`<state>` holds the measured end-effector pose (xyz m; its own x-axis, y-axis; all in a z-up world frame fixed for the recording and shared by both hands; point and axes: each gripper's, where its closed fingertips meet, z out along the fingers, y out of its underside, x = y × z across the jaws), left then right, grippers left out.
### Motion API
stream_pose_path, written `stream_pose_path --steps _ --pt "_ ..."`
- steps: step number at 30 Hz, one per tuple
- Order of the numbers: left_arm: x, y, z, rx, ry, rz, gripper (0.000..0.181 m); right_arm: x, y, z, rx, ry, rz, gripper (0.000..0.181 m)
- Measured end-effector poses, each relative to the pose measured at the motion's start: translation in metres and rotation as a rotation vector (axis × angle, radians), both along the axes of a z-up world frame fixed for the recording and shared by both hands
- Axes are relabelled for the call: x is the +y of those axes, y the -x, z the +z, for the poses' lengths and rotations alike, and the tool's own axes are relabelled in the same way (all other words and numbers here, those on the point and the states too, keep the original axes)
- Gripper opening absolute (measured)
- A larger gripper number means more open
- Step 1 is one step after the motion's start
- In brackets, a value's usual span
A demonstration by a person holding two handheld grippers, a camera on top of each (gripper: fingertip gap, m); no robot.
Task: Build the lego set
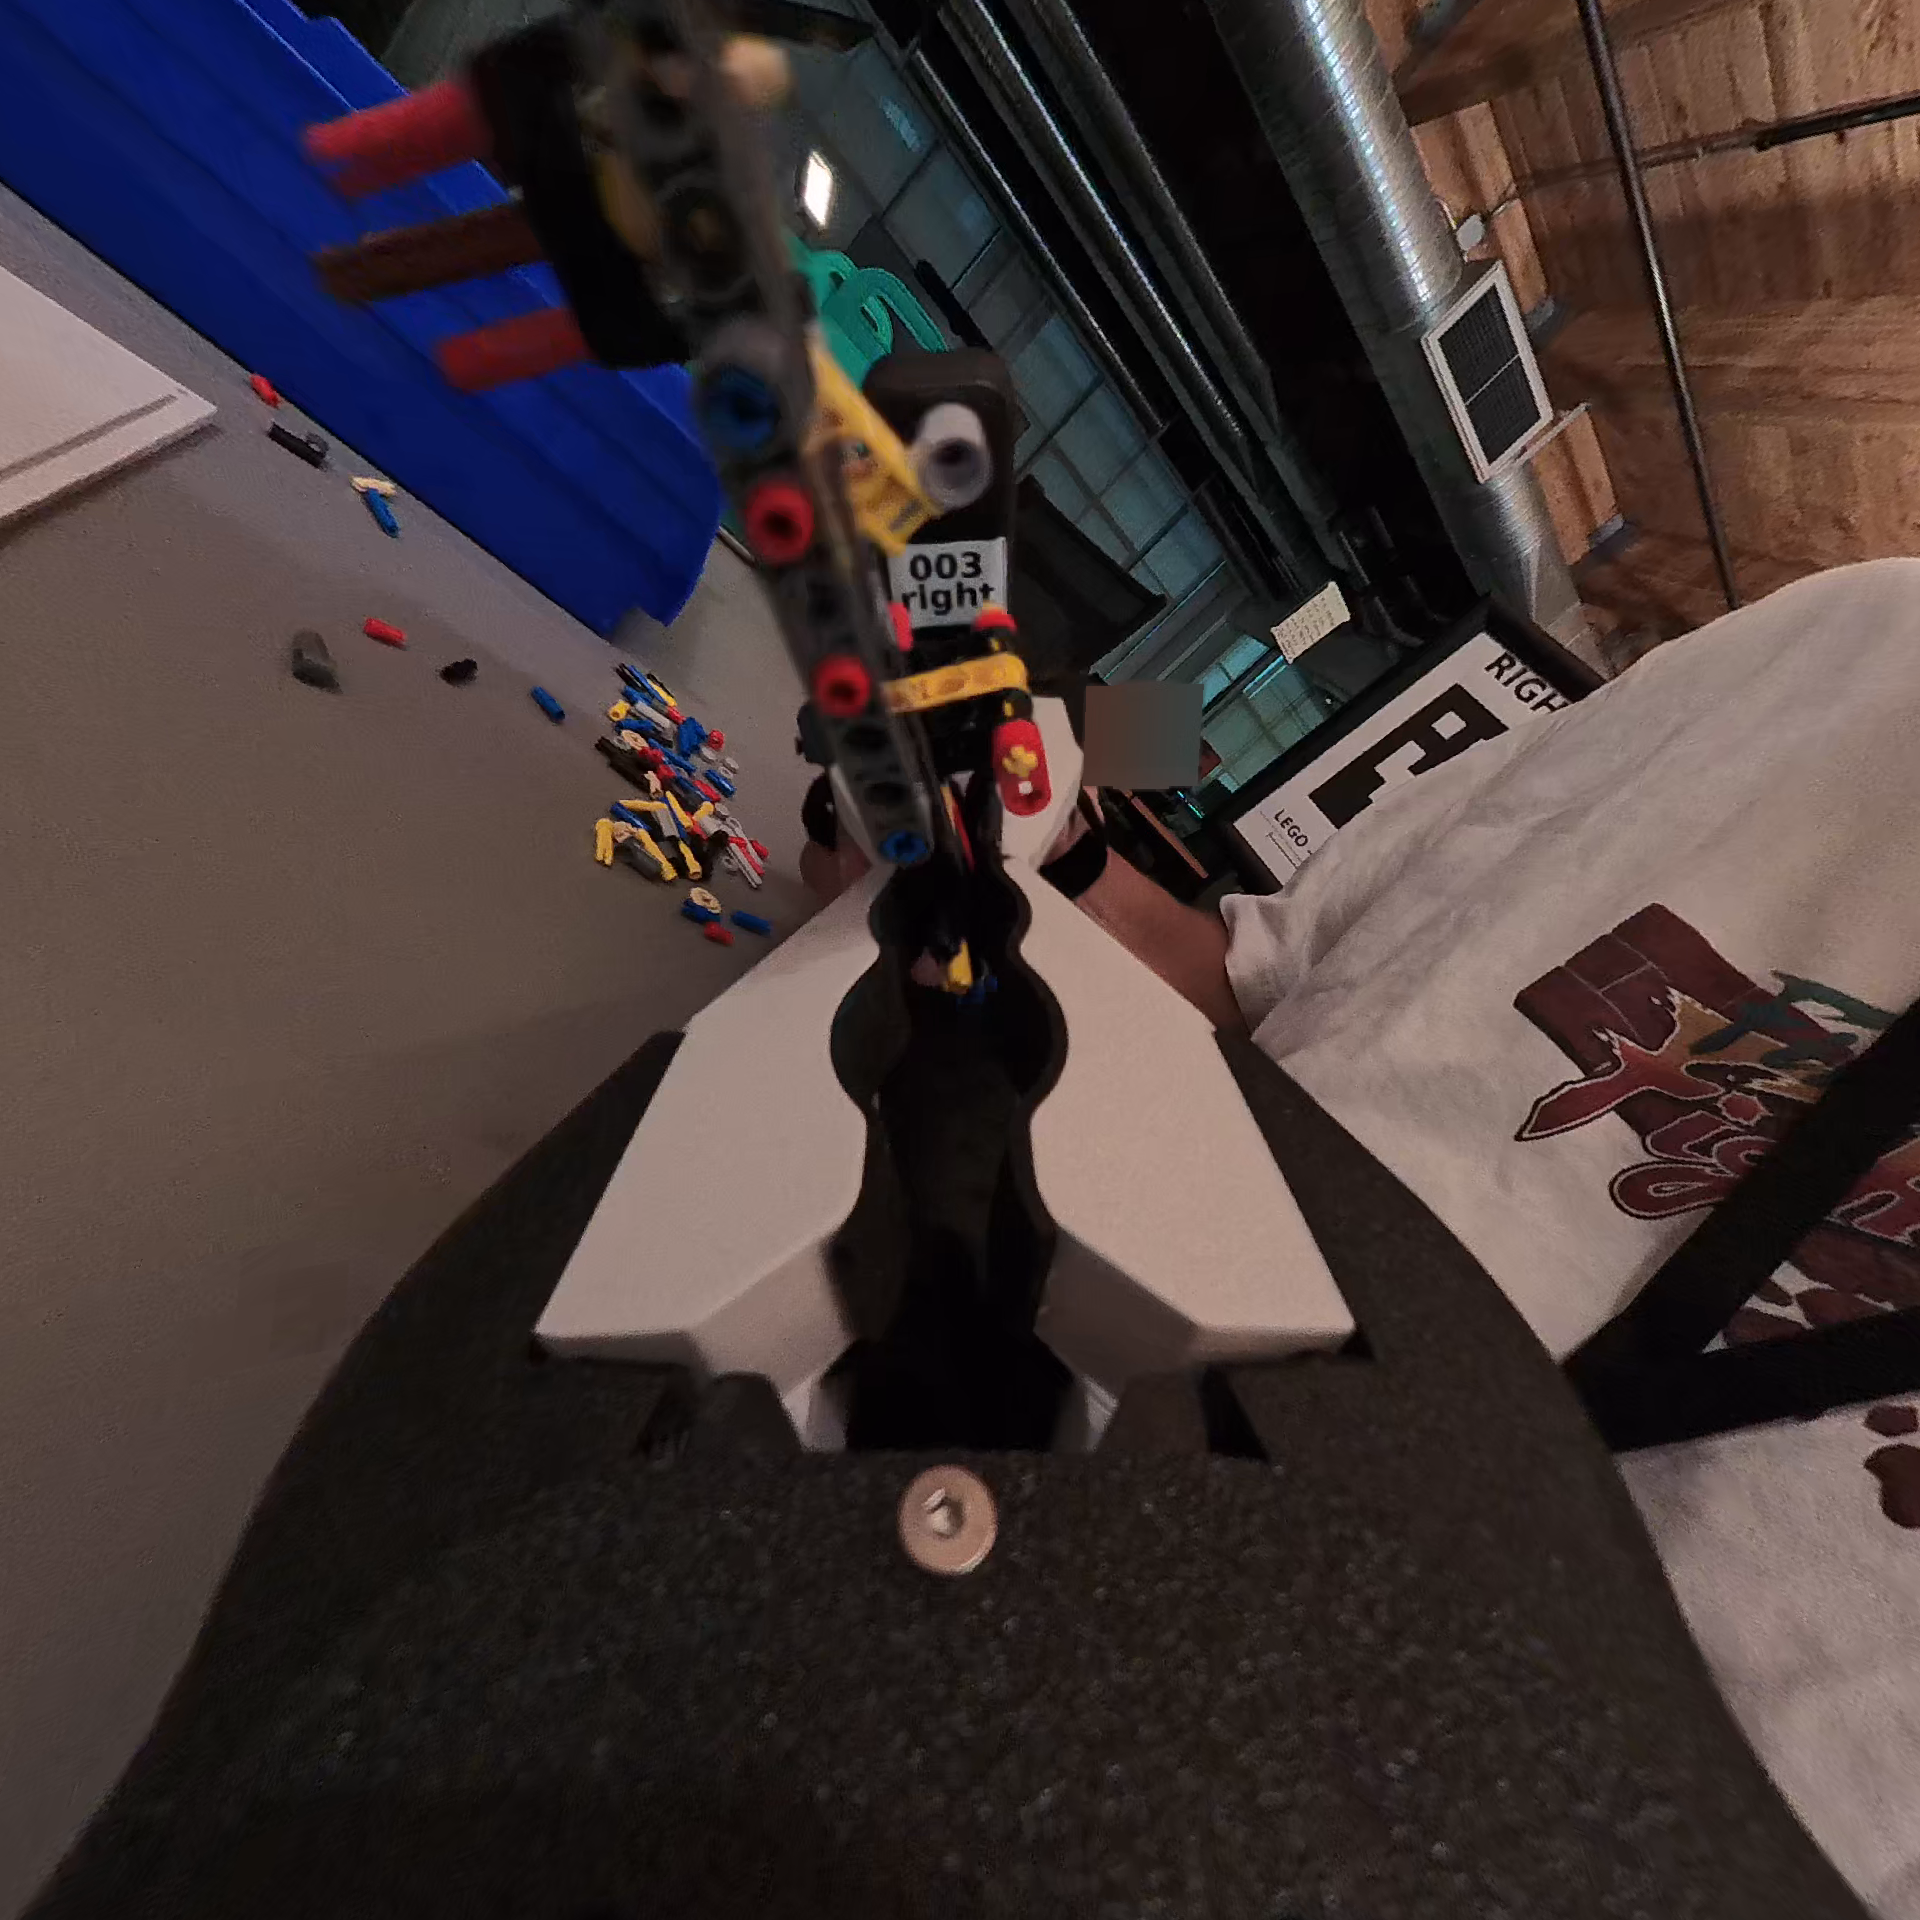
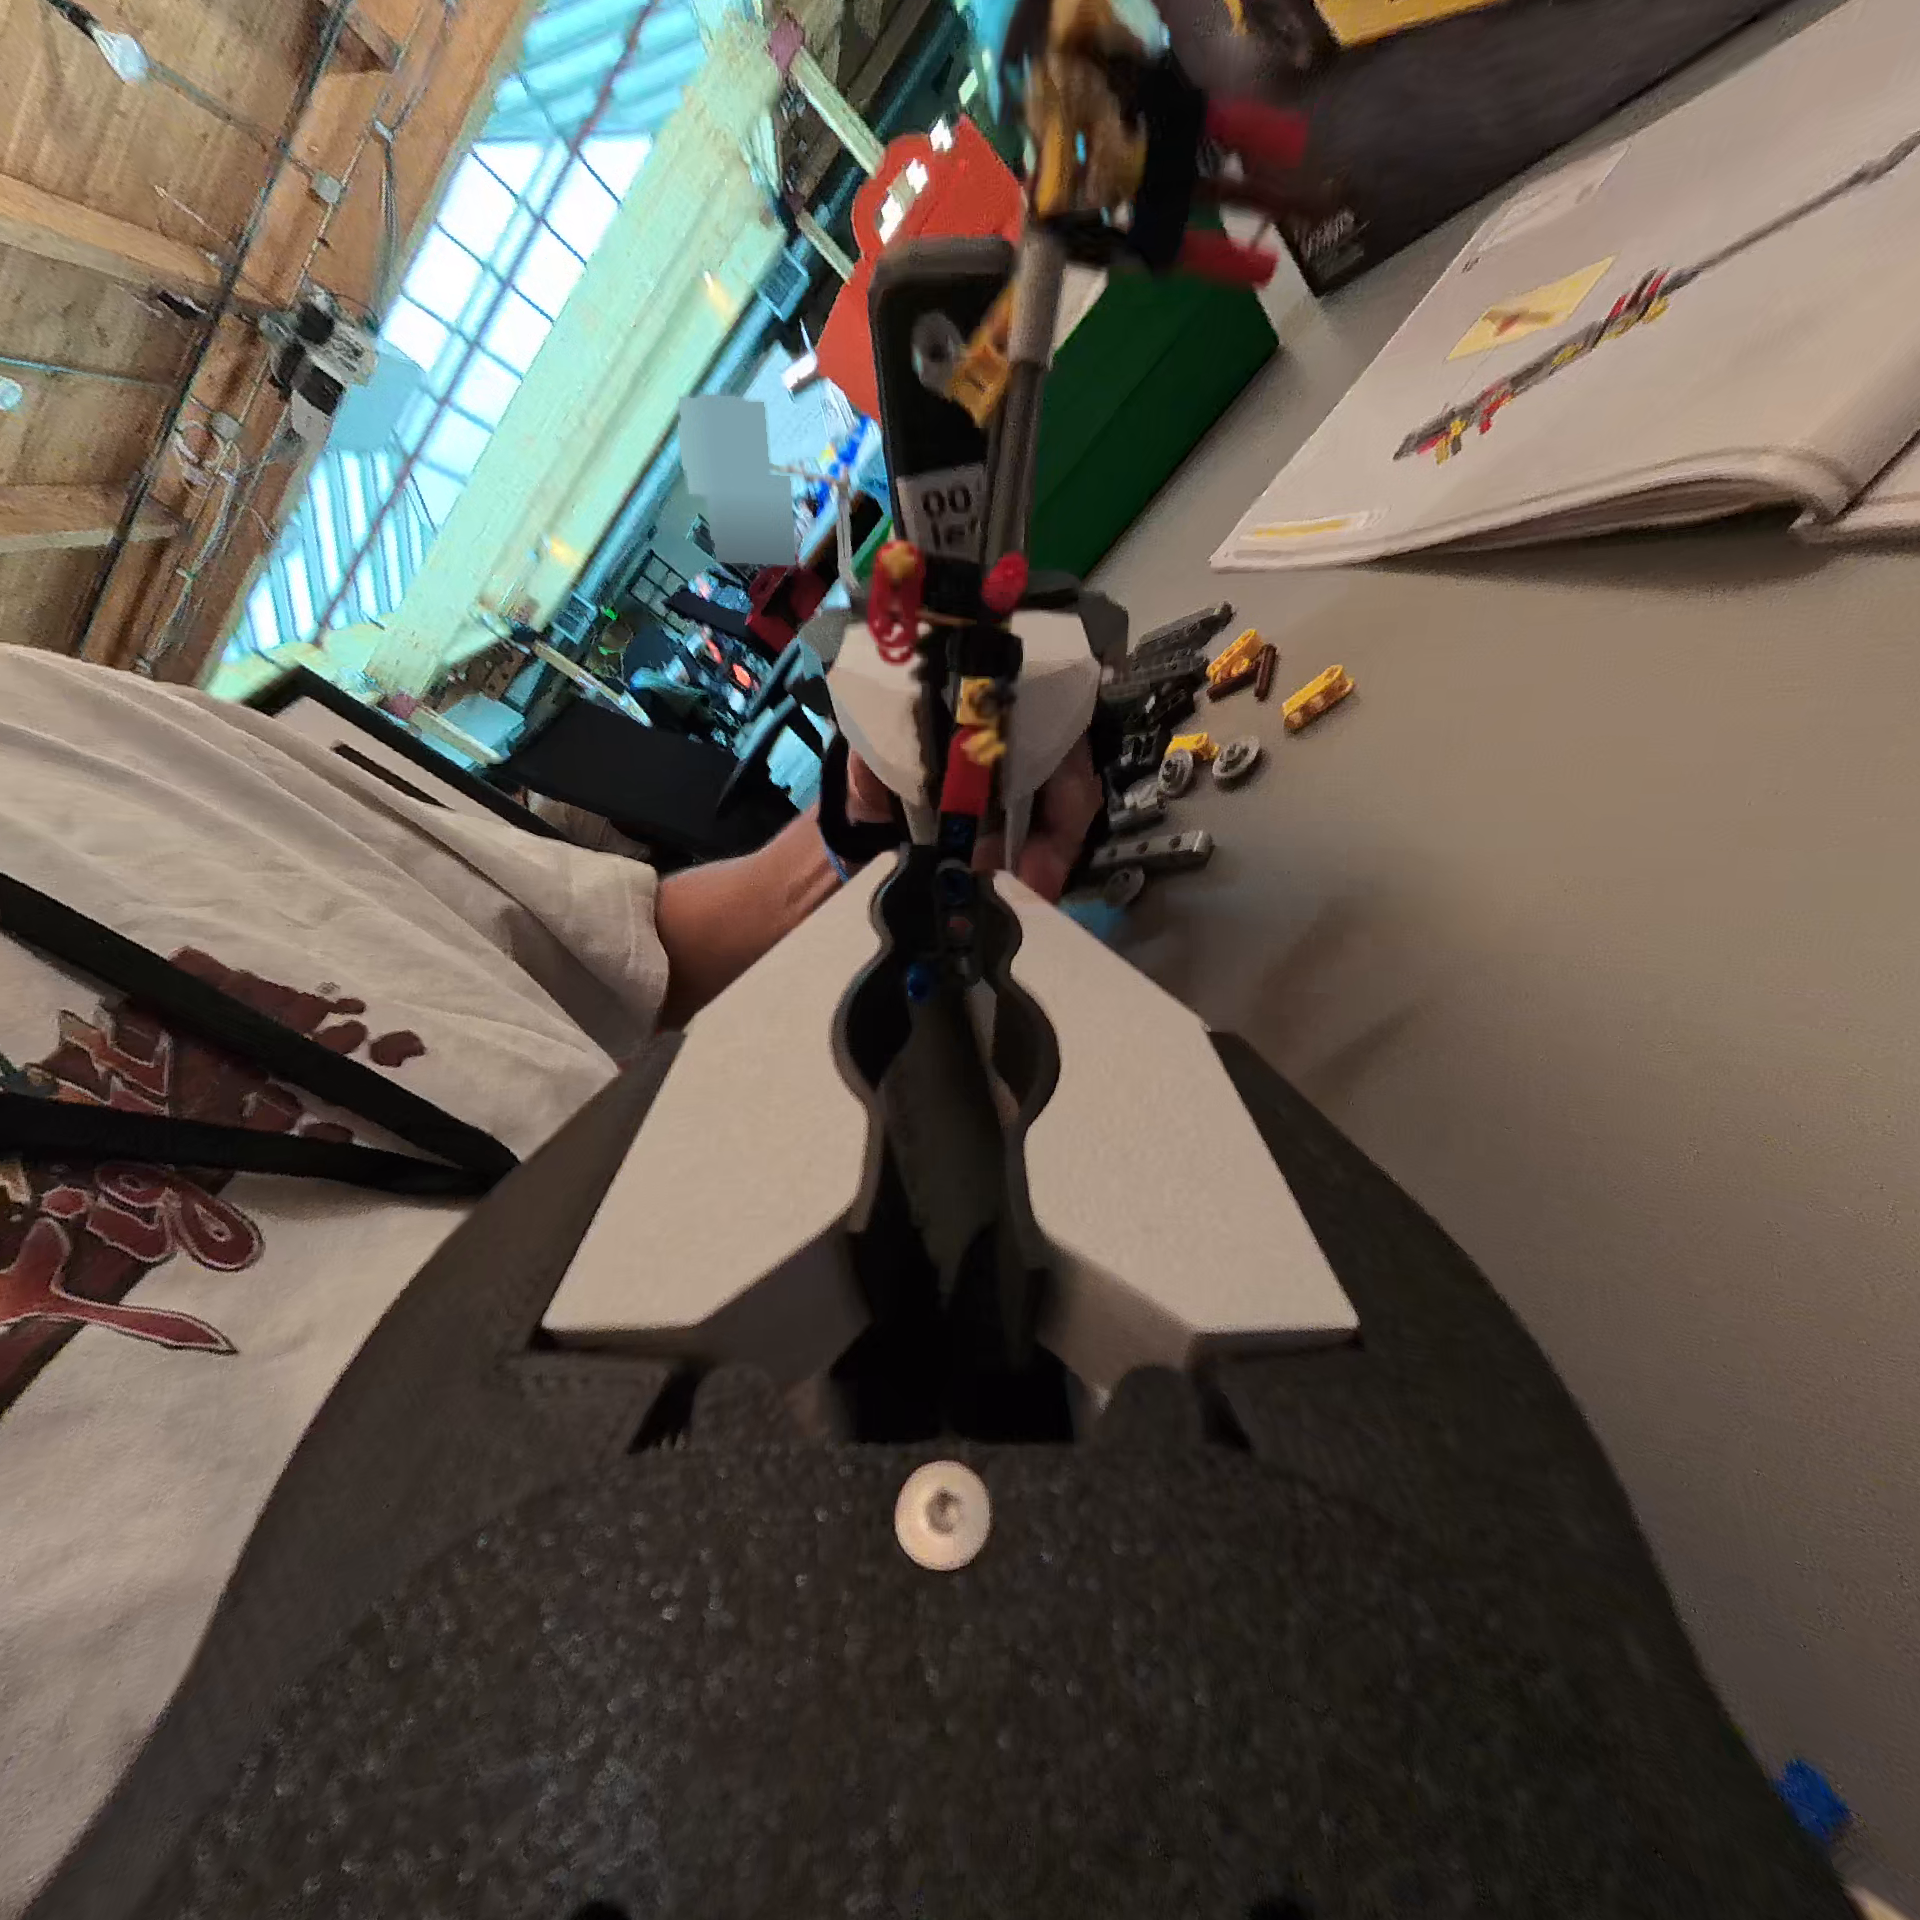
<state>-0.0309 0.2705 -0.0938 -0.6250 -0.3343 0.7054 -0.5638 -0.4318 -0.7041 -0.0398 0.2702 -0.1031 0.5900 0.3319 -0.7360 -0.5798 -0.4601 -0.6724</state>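
A long lego assembly [image 1: 821, 582] of black beams with red and blue pins and yellow parts is held in the air between my two grippers, which face each other. My left gripper [image 1: 945, 920] is shut on its near end; its far end with red axles [image 1: 416, 125] rises blurred to the upper left. My right gripper [image 2: 940, 899] is shut on the same assembly [image 2: 961, 769], whose yellow and red top [image 2: 1101, 135] is blurred. Each view shows the other gripper beyond the assembly, held by a hand: the right one [image 1: 951, 468], the left one [image 2: 940, 343].
A pile of small loose pieces [image 1: 675, 779] and scattered pins lie on the grey table [image 1: 260, 987] near blue bins [image 1: 312, 260]. Grey and yellow pieces [image 2: 1174, 727], an open instruction booklet [image 2: 1558, 395] and a green box [image 2: 1143, 395] are on the table. The person's white shirt [image 1: 1558, 935] is close.
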Motion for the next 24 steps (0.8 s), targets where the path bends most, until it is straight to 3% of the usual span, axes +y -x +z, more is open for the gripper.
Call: stream_pose_path --steps 2,7,11,17,19,24 --pt "0.002 0.002 -0.001 0.006 -0.006 -0.009 0.018 0.000 -0.008 0.008 0.040 -0.023 -0.019 0.007" --pt "-0.001 0.004 -0.004 0.025 0.008 -0.034 0.005 0.002 -0.009 0.005 0.019 -0.018 -0.032 0.004" --pt "-0.009 0.007 -0.008 0.025 -0.025 -0.057 0.005 0.000 -0.008 0.002 -0.017 -0.003 -0.031 0.000" --pt "-0.016 0.016 -0.020 -0.013 -0.202 -0.112 0.006 -0.019 -0.004 -0.003 -0.171 0.038 0.113 0.014" --pt "-0.016 0.017 -0.020 -0.019 -0.208 -0.116 0.006 -0.024 0.002 -0.014 -0.294 0.068 0.176 0.014" --pt "-0.014 0.018 -0.019 -0.036 -0.217 -0.111 0.006 -0.021 0.010 -0.019 -0.378 0.074 0.243 0.014"
